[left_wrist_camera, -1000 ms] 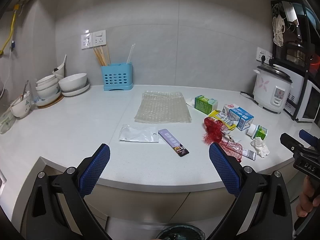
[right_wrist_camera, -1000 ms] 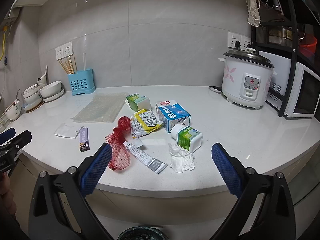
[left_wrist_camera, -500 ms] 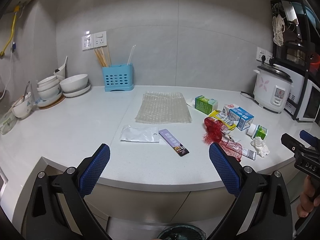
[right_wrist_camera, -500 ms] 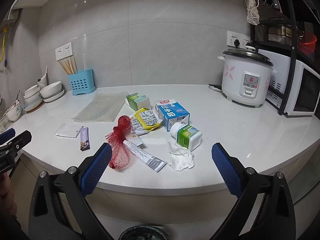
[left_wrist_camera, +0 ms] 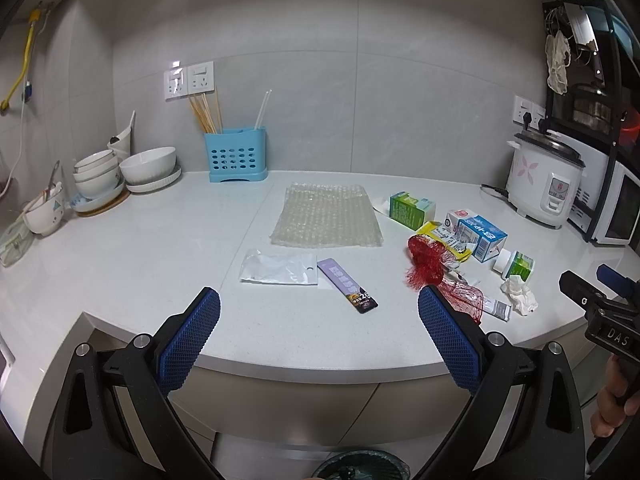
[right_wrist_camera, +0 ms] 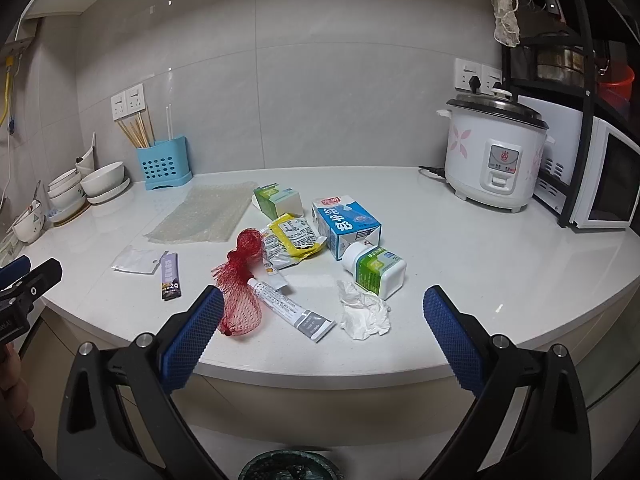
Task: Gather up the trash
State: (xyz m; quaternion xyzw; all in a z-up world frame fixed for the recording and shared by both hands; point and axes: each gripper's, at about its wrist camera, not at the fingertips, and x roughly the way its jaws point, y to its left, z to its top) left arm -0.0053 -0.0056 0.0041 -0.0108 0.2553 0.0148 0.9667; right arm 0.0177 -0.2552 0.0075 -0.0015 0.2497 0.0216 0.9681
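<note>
Although I compare this moment with one second ago, I find almost no change: both views have only drifted a little, and every piece of trash lies where it lay. For the task this means, in my judgement, that the collecting is not yet begun.

My left tool (left_wrist_camera: 318, 332) is wide apart, holds nothing and touches nothing; it hangs in front of the edge of the surface (left_wrist_camera: 160, 248). Ahead of it, between its fingers, lie the clear plastic bag (left_wrist_camera: 278, 267) and, just beside it, the purple sachet (left_wrist_camera: 347, 286). Farther ahead lies the bubble wrap (left_wrist_camera: 328, 220).

My right tool (right_wrist_camera: 320, 334) is also wide apart and empty, touching nothing. Close ahead of its left finger lies the red net bag (right_wrist_camera: 240, 284), and the grey tube (right_wrist_camera: 290, 310) lies touching it. Ahead between the fingers lies the crumpled tissue (right_wrist_camera: 364, 312), and just behind it the white bottle (right_wrist_camera: 376, 270) lies on its side. Farther ahead are the yellow wrapper (right_wrist_camera: 294, 238), the blue milk carton (right_wrist_camera: 346, 226) and the green box (right_wrist_camera: 276, 200). Below both tools I see the rim of a bin (right_wrist_camera: 290, 466), where the trash probably must go.
</note>
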